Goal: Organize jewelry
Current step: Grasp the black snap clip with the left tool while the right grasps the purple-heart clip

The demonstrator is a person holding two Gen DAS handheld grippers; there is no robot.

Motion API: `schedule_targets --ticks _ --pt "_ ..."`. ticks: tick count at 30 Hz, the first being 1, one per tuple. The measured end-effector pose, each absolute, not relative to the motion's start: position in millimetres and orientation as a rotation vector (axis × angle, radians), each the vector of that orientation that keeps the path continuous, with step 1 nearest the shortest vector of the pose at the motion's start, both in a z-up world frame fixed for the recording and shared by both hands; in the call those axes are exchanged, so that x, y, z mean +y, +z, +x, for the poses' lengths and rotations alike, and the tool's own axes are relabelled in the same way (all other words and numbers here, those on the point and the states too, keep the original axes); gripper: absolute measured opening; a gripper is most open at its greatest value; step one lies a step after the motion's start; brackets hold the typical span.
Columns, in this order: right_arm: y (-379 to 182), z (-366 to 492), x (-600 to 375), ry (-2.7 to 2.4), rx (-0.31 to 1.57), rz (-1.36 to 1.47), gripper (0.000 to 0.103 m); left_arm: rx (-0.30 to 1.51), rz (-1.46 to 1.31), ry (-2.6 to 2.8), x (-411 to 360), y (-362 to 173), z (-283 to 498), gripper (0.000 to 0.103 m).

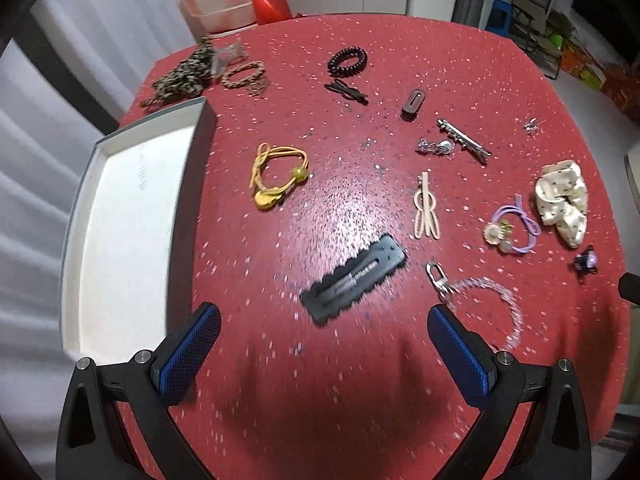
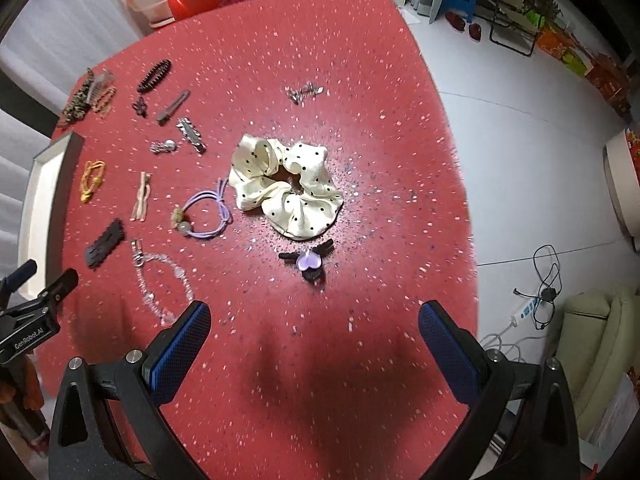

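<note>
The left gripper (image 1: 324,344) hangs above the red speckled bench (image 1: 360,380) with its blue-padded fingers spread wide and nothing between them. Just ahead of it lies a black scalloped hair clip (image 1: 354,280), and beside its right finger a clear beaded bracelet (image 1: 500,304) with a metal clasp. Farther out sit a yellow hair tie (image 1: 276,178), a pale pink clip (image 1: 426,212) and a purple hair tie (image 1: 512,226). An open white box (image 1: 132,216) rests at the bench's left edge.

The right gripper (image 2: 314,340) is likewise held wide apart and empty above the bench. Nearest ahead of it is a small black clip with a purple heart (image 2: 308,262), and just beyond that a cream dotted scrunchie (image 2: 286,188). A silver barrette (image 2: 192,136) and a black spiral hair tie (image 2: 154,76) lie toward the far left.
</note>
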State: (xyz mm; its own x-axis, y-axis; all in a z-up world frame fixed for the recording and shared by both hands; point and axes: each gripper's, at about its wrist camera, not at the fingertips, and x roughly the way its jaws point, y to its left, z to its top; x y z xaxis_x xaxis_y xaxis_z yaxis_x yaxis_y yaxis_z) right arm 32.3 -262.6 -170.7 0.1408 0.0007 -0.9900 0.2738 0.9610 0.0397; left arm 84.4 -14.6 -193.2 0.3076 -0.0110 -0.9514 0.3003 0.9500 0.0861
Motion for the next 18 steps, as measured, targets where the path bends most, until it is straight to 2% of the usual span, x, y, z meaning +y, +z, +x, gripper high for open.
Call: schedule_targets --ticks 14,18 --pt "-235 48 -269 -0.259 1.431 0.274 0.103 1.261 0.296 -0.283 -22 -245 112 0.103" --pt "-239 54 -264 -0.256 1.420 0.269 0.096 1.259 0.266 -0.291 -23 -248 113 0.103"
